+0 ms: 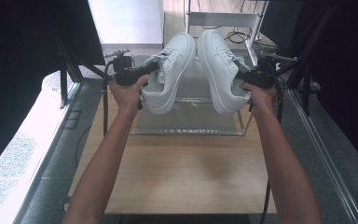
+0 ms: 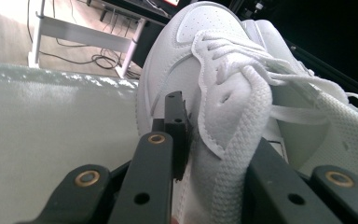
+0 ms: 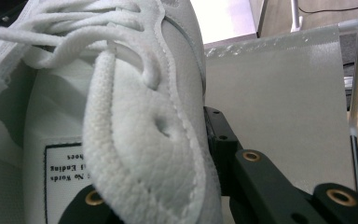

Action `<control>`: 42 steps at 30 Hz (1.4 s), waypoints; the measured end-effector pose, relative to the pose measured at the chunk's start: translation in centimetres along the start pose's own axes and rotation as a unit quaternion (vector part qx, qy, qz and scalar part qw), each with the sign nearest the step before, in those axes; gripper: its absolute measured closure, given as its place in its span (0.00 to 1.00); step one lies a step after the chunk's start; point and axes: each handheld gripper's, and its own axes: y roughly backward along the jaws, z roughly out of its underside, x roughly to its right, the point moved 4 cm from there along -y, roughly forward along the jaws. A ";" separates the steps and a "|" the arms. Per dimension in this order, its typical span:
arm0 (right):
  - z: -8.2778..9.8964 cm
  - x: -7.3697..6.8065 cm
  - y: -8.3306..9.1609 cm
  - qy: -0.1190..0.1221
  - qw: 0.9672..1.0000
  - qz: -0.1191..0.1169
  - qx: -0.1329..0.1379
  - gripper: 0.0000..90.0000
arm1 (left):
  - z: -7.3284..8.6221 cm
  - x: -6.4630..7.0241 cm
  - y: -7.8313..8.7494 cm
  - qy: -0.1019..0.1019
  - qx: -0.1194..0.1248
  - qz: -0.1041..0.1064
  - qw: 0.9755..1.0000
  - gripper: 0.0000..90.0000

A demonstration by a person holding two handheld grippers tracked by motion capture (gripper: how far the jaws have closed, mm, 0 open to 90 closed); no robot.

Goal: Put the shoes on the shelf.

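**Two white shoes held up above the surface, one in each gripper**

In the high view, the left gripper (image 1: pixel 145 71) held the left shoe (image 1: pixel 170 72) and the right gripper (image 1: pixel 243 77) held the right shoe (image 1: pixel 220 70), both raised above the wooden surface (image 1: pixel 186 172) with toes pointing away from the person. The two shoes hung side by side, toes near each other, heels further apart, over a clear stand (image 1: pixel 191 122) at the far end of the surface. This view showed the pairing and spacing of the shoes but not the contact between jaws and shoe.

The left gripper view supplied that detail: the jaws of the left gripper (image 2: pixel 214 168) were nearly closed, pinching the padded collar of the left shoe (image 2: pixel 186 60) at its opening, one jaw outside the side wall and the other inside. Laces (image 2: pixel 303 112) trailed across the tongue, and the second shoe's edge appeared behind.

The right gripper view showed the right gripper (image 3: pixel 168 186) likewise nearly closed on the collar of the right shoe (image 3: pixel 135 135), one jaw against the outer side, the other inside the opening. A printed label (image 3: pixel 65 172) on the inner lining was visible here, as was a pale frosted panel (image 3: pixel 279 107) behind the shoe.
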 end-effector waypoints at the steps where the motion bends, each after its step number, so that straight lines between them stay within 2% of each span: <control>1: -0.1 -0.1 -0.1 0.001 1.000 0.001 -0.001 0.95 | -0.2 0.0 -0.1 0.001 -0.001 -0.001 1.000 0.91; 11: -1.7 -0.7 -1.5 0.002 1.000 0.019 -0.006 0.95 | -1.3 -0.4 -1.9 0.006 -0.002 -0.020 1.000 0.91; 20: -2.7 0.1 -3.3 -0.008 0.998 0.058 -0.012 0.94 | -1.7 -1.4 -3.2 0.011 -0.008 -0.053 0.998 0.91; 25: -3.1 0.2 -4.5 -0.008 0.997 0.076 -0.020 0.94 | -1.5 -2.2 -4.0 0.015 -0.015 -0.076 0.997 0.91; 27: -3.0 0.3 -5.1 -0.004 0.996 0.089 -0.024 0.94 | -1.4 -2.3 -4.3 0.024 -0.018 -0.075 0.997 0.91; 30: -2.7 0.5 -5.8 0.003 0.994 0.104 -0.033 0.94 | -1.3 -2.3 -4.7 0.024 -0.021 -0.074 0.997 0.91; 34: -2.7 0.5 -6.2 -0.007 0.994 0.103 -0.029 0.93 | -1.2 -2.4 -5.3 0.023 -0.026 -0.083 0.996 0.91; 38: -2.7 0.1 -6.9 0.003 0.993 0.117 -0.030 0.92 | -0.7 -2.5 -6.2 0.030 -0.041 -0.094 0.994 0.90; 40: -2.6 -0.2 -7.3 0.008 0.992 0.120 -0.034 0.91 | -0.4 -2.5 -6.7 0.028 -0.053 -0.107 0.992 0.90; 42: -2.6 -0.4 -7.7 0.019 0.990 0.132 -0.040 0.90 | -0.1 -2.7 -7.3 0.030 -0.062 -0.114 0.991 0.89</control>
